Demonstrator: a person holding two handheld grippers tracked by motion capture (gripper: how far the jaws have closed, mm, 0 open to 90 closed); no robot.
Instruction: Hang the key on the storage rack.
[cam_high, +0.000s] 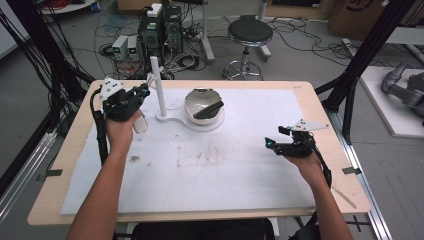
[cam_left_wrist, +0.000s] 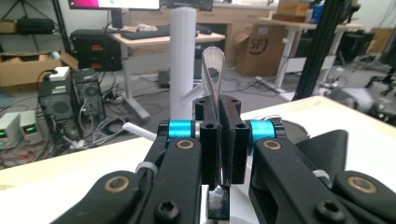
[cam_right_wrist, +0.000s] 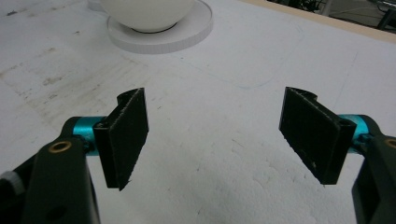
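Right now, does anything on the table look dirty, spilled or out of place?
Yes. The white mat carries brownish smears mid-table and a small dark speck of debris near the person's left forearm. Otherwise, nothing looks tipped or spilled.

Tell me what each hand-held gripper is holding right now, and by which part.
The left hand-held gripper is shut on a spoon, clamping its handle just below the bowl, near the white post. The right hand-held gripper is open and holds nothing.
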